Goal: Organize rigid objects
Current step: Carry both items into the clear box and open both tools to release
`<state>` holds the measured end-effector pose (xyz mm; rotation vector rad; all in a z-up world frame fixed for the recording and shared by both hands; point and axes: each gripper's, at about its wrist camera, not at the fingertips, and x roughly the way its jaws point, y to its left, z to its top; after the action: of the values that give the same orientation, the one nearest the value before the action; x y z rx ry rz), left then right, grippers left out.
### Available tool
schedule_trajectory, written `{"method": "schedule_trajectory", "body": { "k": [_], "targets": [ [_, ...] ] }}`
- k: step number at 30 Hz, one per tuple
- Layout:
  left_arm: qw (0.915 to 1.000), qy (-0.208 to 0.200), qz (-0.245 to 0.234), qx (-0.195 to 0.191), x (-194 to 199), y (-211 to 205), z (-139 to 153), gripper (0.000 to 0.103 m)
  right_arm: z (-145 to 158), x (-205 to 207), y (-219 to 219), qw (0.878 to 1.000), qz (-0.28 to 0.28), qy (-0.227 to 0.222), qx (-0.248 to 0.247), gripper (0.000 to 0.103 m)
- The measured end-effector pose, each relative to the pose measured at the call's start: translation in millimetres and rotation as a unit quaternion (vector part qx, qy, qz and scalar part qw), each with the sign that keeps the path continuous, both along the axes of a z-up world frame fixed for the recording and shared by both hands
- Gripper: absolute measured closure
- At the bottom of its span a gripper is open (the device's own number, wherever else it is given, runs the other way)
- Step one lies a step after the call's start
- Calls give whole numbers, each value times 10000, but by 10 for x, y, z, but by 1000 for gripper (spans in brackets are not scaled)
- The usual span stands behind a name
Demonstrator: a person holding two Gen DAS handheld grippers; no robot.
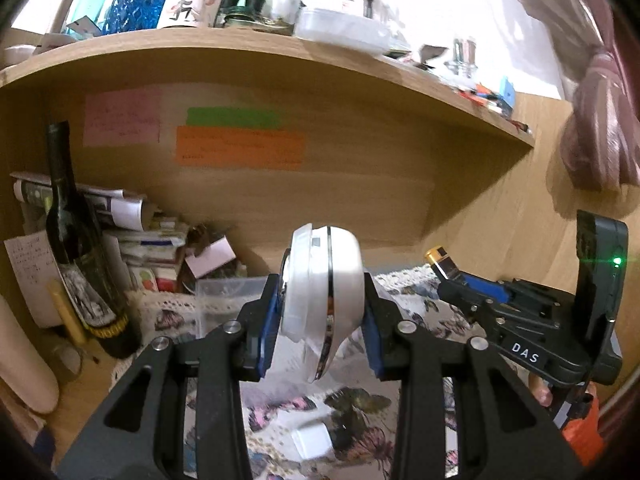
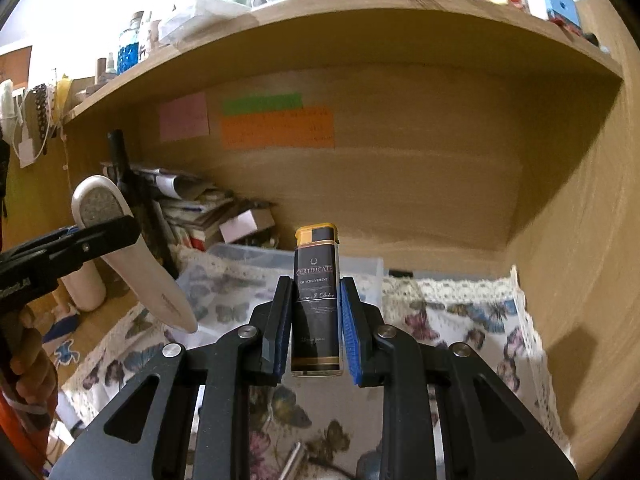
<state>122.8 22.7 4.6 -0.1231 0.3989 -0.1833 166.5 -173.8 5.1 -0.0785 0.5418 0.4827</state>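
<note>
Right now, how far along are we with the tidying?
Nothing looks stowed yet. In hand: the left gripper is shut on the white foot file, the right gripper on the lighter. Left: both need placing, perhaps in the clear bin, and a white block lies on the cloth.

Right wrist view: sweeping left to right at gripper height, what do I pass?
Left gripper clamping the white foot file → clear plastic box → right gripper clamping the black-and-gold lighter → lace-edged butterfly cloth → wooden side wall.

Open on the right, crowded on the left.
Bare back panel (image 2: 420,184) right; wine bottle (image 1: 78,248), paper stack (image 1: 152,240), clear plastic box (image 2: 280,264) blocking left.
</note>
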Motion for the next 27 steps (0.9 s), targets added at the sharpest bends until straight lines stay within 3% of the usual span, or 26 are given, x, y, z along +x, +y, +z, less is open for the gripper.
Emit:
{"method": "schedule_trajectory", "body": {
  "k": [9, 22, 27],
  "targets": [
    [9993, 89, 328, 159, 424, 153, -38, 66, -37, 372, 207, 9999, 120, 59, -71, 82],
    [9905, 957, 829, 536, 1061, 274, -591, 66, -667, 882, 345, 9936, 195, 1038, -387, 82],
    [9881, 1089, 752, 779, 1153, 155, -705, 66, -824, 951, 380, 9906, 254, 1257, -482, 82]
  ]
}}
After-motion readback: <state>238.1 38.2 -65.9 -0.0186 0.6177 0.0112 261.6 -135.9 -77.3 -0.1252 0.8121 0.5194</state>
